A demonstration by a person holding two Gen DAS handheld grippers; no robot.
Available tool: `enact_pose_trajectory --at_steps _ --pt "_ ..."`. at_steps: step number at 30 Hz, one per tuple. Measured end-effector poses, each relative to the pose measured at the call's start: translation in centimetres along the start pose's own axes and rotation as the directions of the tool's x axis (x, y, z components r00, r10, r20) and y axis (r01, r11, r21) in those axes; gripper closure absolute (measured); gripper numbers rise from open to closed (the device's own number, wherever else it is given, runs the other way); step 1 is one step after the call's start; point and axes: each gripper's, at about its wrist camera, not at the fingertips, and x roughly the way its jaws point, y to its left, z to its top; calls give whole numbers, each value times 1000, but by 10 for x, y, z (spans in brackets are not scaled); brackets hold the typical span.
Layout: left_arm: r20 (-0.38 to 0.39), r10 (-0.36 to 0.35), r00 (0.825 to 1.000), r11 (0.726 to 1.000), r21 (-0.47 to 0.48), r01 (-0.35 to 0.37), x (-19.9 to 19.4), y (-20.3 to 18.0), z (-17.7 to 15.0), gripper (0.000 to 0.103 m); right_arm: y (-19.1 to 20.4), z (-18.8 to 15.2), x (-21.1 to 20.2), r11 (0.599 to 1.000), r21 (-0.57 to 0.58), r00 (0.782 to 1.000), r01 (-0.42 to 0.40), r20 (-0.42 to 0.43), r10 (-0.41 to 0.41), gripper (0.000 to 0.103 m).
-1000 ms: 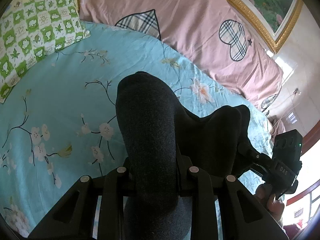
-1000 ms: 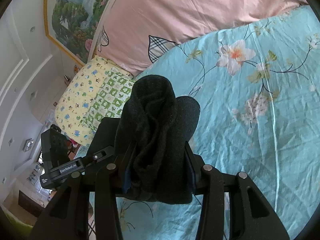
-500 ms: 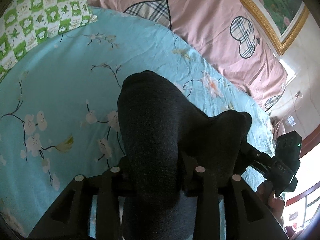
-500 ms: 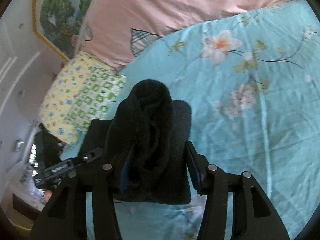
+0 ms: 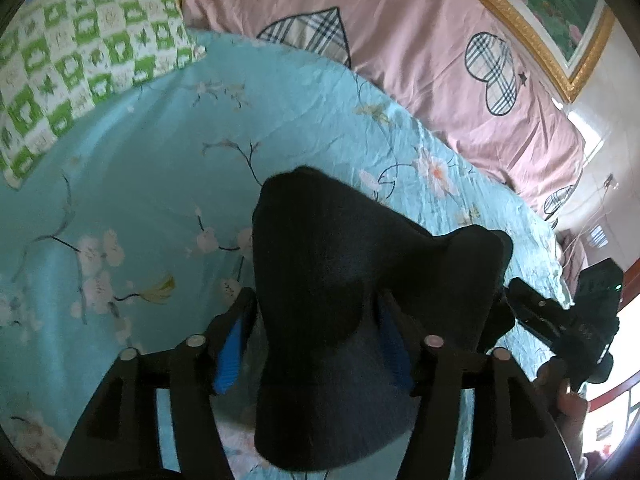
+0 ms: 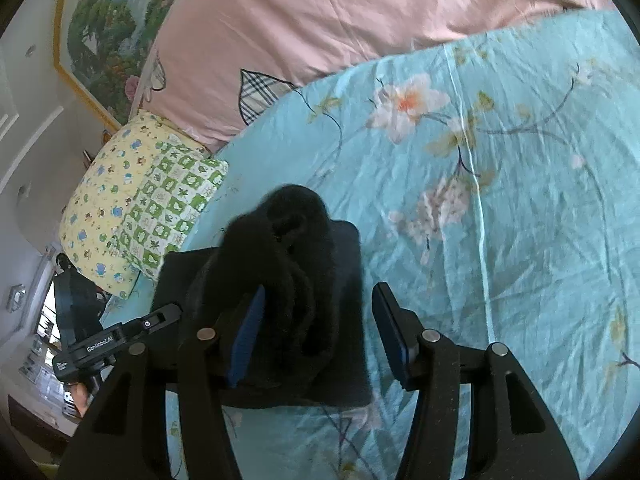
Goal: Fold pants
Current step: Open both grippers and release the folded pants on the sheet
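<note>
While my two grippers face each other across it, the pants (image 5: pixel 340 280) lie folded into a thick dark bundle on the light blue flowered sheet (image 5: pixel 140 160), their long axis running between my left hand and my right, one end toward each gripper. They are near-black, of a soft, fuzzy knit. At my left the end rises in a rounded hump; at my right the layers show as rolled folds (image 6: pixel 288 248) over a flat lower layer.

My left gripper (image 5: pixel 316 344) is opening: its blue pads stand on either side of the hump, the left pad clear of the cloth, so the grasp looks let go. My right gripper (image 6: pixel 320 324) is opening too; its right pad stands well off the fabric, while its left pad sits against the rolled folds. Past the sheet lie a pink quilt (image 5: pixel 400 40) with plaid hearts and a green checked pillow (image 5: pixel 80 60).
</note>
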Motion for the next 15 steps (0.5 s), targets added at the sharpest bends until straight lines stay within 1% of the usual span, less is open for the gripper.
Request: enact_pose_trajectory --at_steps 1,3,5,9,11,13,15 --pt "10 2 1000 1000 5 -2 -4 -1 -1 37 3 0 -3 1000 -3 1000 -4 6 4 40" --pt "21 4 1000 1000 14 -5 -12 -5 -3 36 11 0 -11 1000 -17 1000 -16 23 17 34" --pt "29 7 1000 1000 25 -8 -18 -8 -5 35 20 -1 -18 999 -47 999 -10 34 12 33" --pt "57 20 998 997 70 -24 -34 -18 -12 27 36 -6 -34 995 -99 999 2 43 3 33" --pt "75 20 997 996 90 -27 -41 -23 -18 26 44 -9 -41 991 -130 999 10 48 -4 32" --pt "82 27 996 994 102 -35 -44 -27 -23 24 49 -13 -47 988 -152 998 24 52 -17 25" --pt "84 35 996 992 116 -44 -48 -31 -28 23 54 -18 -53 984 -174 998 33 64 -22 24"
